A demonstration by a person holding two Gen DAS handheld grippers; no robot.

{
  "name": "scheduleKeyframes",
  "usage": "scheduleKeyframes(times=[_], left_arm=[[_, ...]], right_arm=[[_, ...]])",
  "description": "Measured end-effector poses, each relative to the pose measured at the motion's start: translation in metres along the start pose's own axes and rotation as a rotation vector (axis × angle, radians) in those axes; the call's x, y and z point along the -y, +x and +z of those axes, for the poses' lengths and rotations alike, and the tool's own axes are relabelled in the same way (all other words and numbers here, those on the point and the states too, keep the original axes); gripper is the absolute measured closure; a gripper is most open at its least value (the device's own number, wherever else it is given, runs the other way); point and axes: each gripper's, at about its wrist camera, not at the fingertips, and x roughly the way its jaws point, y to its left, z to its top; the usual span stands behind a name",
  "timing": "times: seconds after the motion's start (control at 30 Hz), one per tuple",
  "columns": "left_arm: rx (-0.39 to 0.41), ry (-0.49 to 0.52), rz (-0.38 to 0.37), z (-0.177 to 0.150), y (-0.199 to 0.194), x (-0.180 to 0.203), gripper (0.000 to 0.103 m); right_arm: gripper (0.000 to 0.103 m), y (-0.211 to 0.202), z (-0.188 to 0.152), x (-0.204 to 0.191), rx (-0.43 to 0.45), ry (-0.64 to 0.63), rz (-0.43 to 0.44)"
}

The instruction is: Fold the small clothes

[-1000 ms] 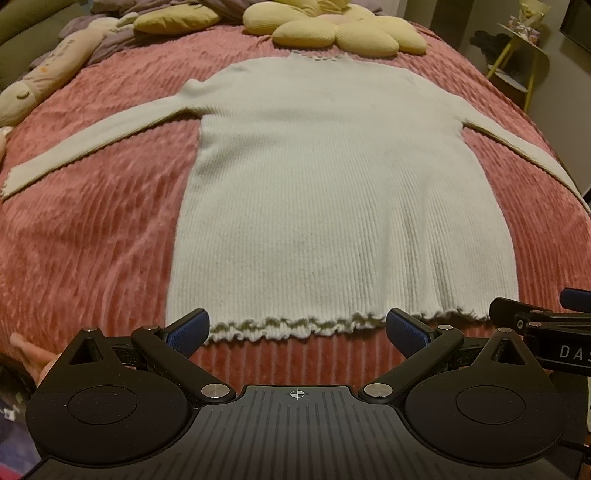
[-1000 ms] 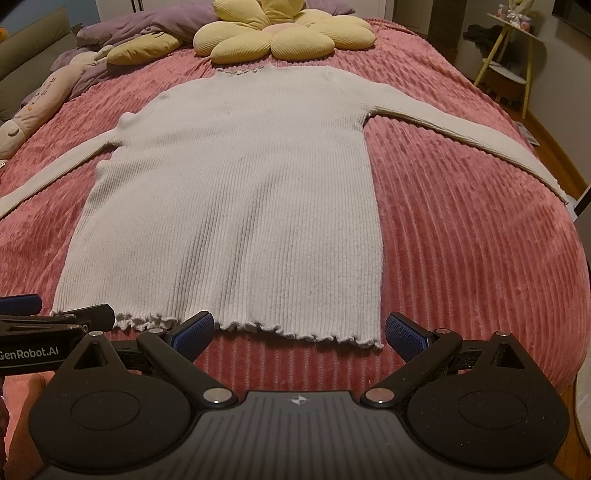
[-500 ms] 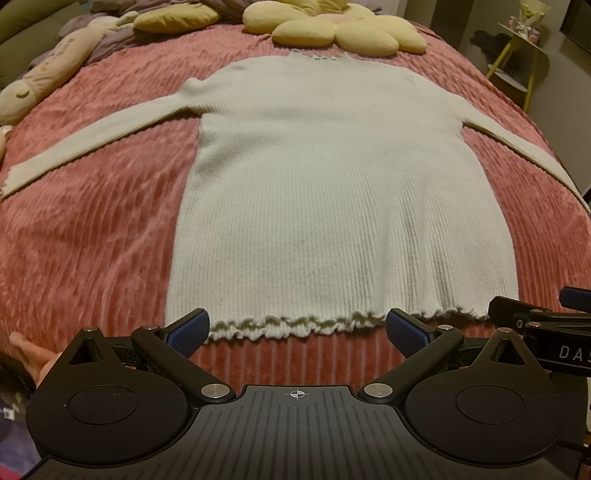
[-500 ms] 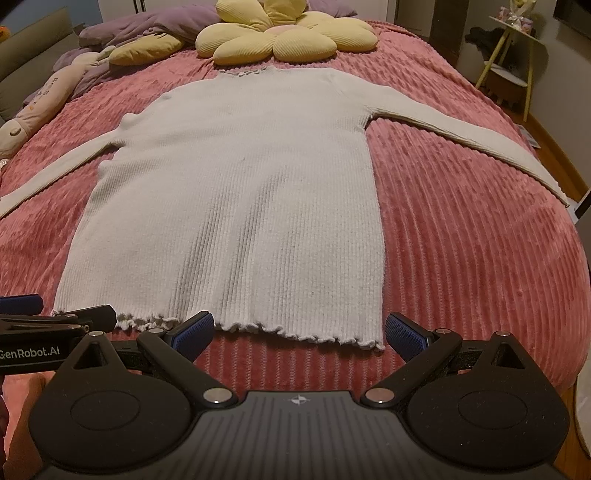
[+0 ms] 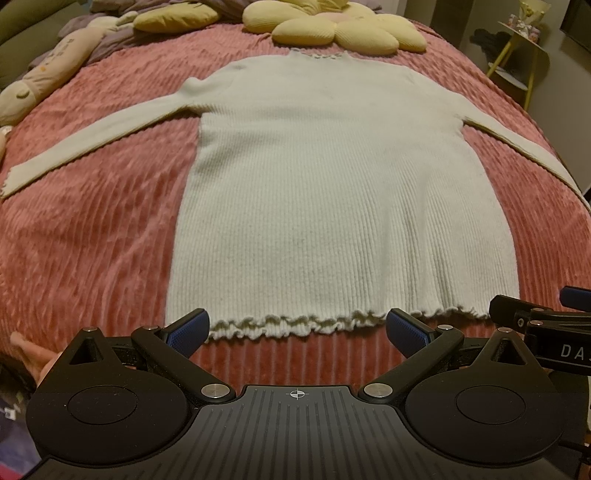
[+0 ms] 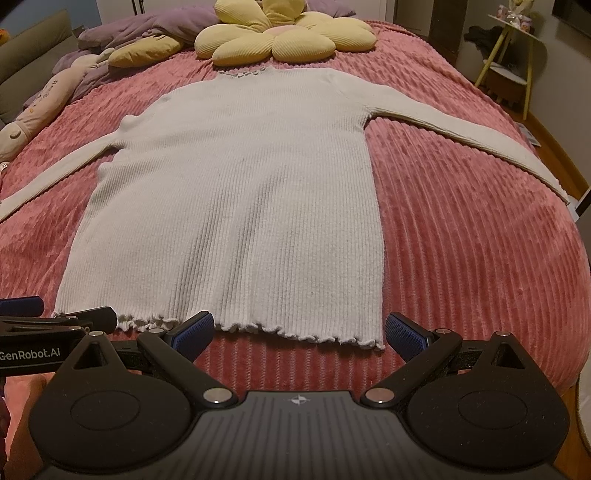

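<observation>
A pale ribbed long-sleeved sweater point(image 5: 332, 192) point(image 6: 240, 199) lies flat on a pink bedspread point(image 5: 92, 240), neck far from me, both sleeves spread out, frilled hem nearest. My left gripper point(image 5: 297, 328) hovers open just short of the hem's left half, blue pads wide apart, nothing between them. My right gripper point(image 6: 299, 332) is open too, in front of the hem's right corner. Each gripper shows at the edge of the other's view: the right gripper point(image 5: 543, 317) and the left gripper point(image 6: 55, 321).
A yellow flower-shaped cushion point(image 6: 280, 40) lies beyond the neck. A long plush toy point(image 5: 40, 74) and purple bedding point(image 6: 140, 33) sit at the far left. A yellow-legged side table point(image 6: 513, 62) stands off the bed at the right. Pink bedspread point(image 6: 480, 258) drops away at the right edge.
Both grippers have crept slightly forward and up; the sweater and its sleeves lie as before, and both grippers stay open.
</observation>
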Motion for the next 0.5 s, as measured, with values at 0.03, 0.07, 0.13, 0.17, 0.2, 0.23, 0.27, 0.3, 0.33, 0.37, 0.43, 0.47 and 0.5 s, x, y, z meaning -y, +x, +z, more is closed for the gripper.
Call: scheduleKeyframes(times=[0.03,0.07,0.13,0.17,0.2,0.23,0.27,0.3,0.33,0.37,0.43,0.47,0.5], left_arm=[[0.000,0.000,0.000,0.0000,-0.0002,-0.0001,0.000],[0.000,0.000,-0.001,0.0001,0.0000,-0.0003,0.000],[0.000,0.001,0.000,0.0000,0.0000,0.0000,0.000],[0.000,0.001,0.000,0.0000,0.0000,-0.0003,0.000],[-0.001,0.000,0.000,0.0000,0.0000,-0.0002,0.000],[-0.001,0.000,0.000,0.0000,0.0001,-0.0001,0.000],[-0.001,0.000,0.000,0.0000,0.0002,-0.0003,0.000],[-0.001,0.000,0.001,-0.0002,0.0001,-0.0002,0.000],[-0.001,0.000,0.000,-0.0002,0.0001,-0.0003,0.000],[-0.001,0.000,0.000,-0.0002,0.0002,-0.0003,0.000],[-0.002,-0.001,0.000,-0.0004,0.0002,-0.0005,0.000],[-0.003,0.000,0.000,-0.0005,0.0002,-0.0005,0.000],[-0.004,0.000,0.000,-0.0006,0.0003,-0.0005,0.000]], right_arm=[[0.004,0.0003,0.0000,0.0001,-0.001,0.000,0.000],[0.004,0.0006,-0.0002,0.0003,-0.001,0.001,0.000],[0.004,0.0008,-0.0002,0.0003,-0.001,0.002,0.001],[0.004,0.0009,-0.0001,0.0002,-0.001,0.001,0.001],[0.004,0.0009,-0.0001,0.0001,-0.001,0.001,0.001],[0.004,0.0008,-0.0002,0.0002,0.000,0.001,0.001],[0.004,0.0010,-0.0003,0.0001,0.001,0.001,0.002],[0.004,0.0012,-0.0005,0.0001,0.001,0.001,0.003],[0.004,0.0013,-0.0004,0.0000,0.000,0.002,0.003],[0.004,0.0014,-0.0006,0.0001,0.000,0.002,0.006],[0.004,0.0016,-0.0009,0.0002,-0.002,0.005,0.013],[0.004,0.0015,-0.0011,0.0002,-0.001,0.006,0.017],[0.004,0.0013,-0.0013,0.0003,0.002,0.005,0.021]])
